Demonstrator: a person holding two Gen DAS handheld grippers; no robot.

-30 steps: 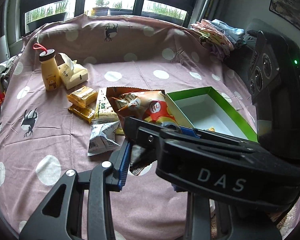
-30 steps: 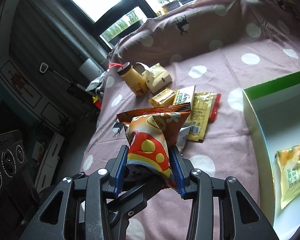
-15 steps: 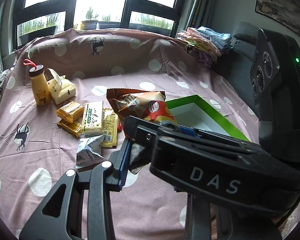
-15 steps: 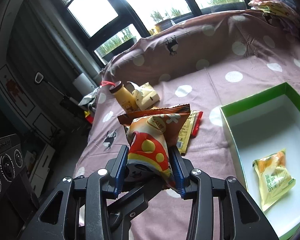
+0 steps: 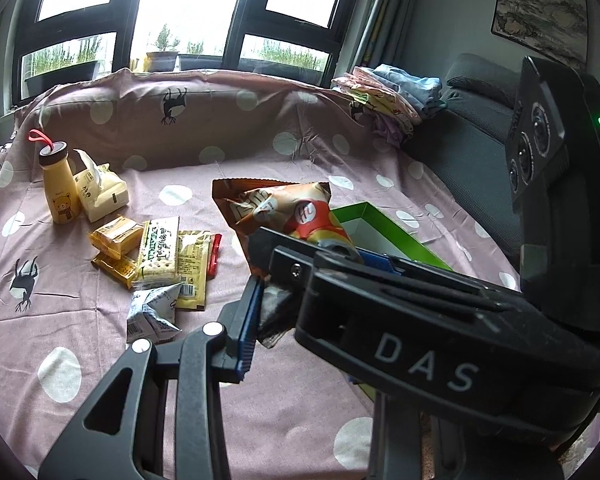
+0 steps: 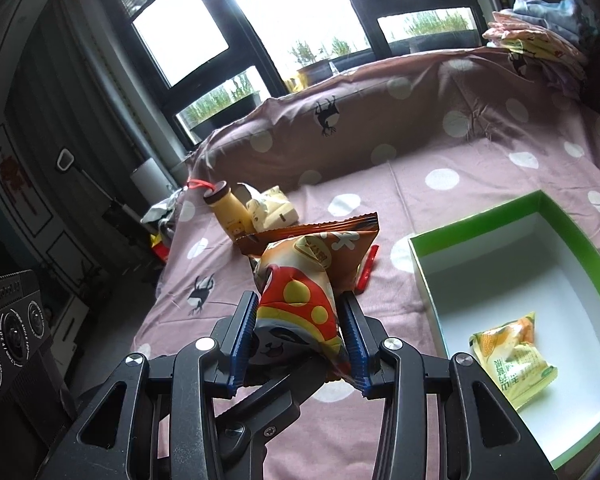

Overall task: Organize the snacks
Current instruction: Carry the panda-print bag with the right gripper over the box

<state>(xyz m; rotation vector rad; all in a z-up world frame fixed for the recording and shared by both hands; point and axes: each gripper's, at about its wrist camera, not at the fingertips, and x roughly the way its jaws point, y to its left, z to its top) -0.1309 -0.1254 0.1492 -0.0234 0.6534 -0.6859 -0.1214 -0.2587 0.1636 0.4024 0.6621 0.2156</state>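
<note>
Left wrist view: left gripper [image 5: 260, 320] pinches the bag's lower corner; chip bag [image 5: 284, 216] stands upright, loose snacks [image 5: 160, 256] lie left, green box [image 5: 384, 224] right, behind the right gripper's body. Right wrist view: right gripper [image 6: 300, 332] clamped on the chip bag [image 6: 300, 288], long axis upright; green box [image 6: 540, 248] lies just right, one yellow packet [image 6: 512, 356] inside, nothing between.

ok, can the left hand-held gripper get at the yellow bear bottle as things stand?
Probably not yet: the left hand-held gripper is shut on the orange chip bag that the right hand-held gripper also clamps. The yellow bear bottle itself stands unobstructed.
</note>
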